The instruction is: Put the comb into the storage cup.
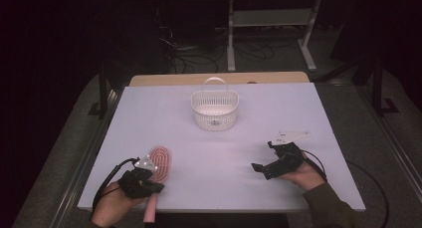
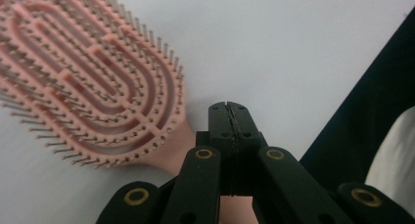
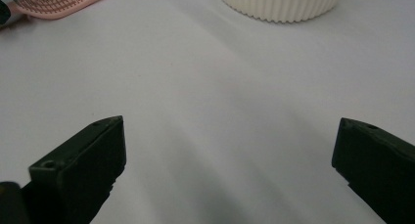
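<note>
White table (image 1: 298, 118) (dark room beyond) bears pink hairbrush (image 1: 161, 163), white basket (image 1: 215, 110).

The table (image 1: 298, 103) lies bare across its middle and right side. A white basket (image 1: 215, 110) stands near the far edge, and a pink hairbrush (image 1: 161, 163) lies at the near left corner.

lab | dark room | floor cables (image 1: 199, 56) | white table (image 1: 298, 108)
</note>
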`<state>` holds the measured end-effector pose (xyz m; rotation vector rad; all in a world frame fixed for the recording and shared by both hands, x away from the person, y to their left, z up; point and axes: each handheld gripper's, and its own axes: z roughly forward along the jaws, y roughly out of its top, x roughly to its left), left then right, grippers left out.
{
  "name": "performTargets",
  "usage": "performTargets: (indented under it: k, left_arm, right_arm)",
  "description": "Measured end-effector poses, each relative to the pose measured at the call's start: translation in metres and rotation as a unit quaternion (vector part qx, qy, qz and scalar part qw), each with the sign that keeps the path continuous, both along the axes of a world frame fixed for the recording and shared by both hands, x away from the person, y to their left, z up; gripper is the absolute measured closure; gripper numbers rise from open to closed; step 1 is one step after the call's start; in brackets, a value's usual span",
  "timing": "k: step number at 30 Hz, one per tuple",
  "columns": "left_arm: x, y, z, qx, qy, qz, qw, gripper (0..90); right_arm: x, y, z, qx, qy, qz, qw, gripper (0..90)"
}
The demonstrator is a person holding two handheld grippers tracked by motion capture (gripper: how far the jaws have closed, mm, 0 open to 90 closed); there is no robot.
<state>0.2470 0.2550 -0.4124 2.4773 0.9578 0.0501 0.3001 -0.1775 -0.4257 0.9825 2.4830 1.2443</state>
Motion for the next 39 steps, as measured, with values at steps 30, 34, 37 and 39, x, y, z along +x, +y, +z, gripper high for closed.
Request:
performTargets:
  k: [30,34,37,39]
  left_arm:
    - [0.009,0.026,-0.002,0.049,-0.013,0.048,0.9975,90.0]
    - [0.014,0.035,-0.002,0.055,-0.019,0.064,0.9962,90.0]
    - [0.017,0.042,-0.001,0.055,-0.023,0.076,0.9953,90.0]
    - [0.018,0.045,-0.001,0.061,-0.026,0.082,0.9944,90.0]
  right_arm:
    - [0.0,-0.001,0.001,0.001,0.0,-0.002,1.0,0.0]
    - [0.0,0.0,0.001,0.001,0.0,-0.001,1.0,0.0]
    - [0.0,0.0,0.001,0.001,0.0,-0.002,1.0,0.0]
    - [0.0,0.0,0.001,0.001,0.0,-0.002,1.0,0.0]
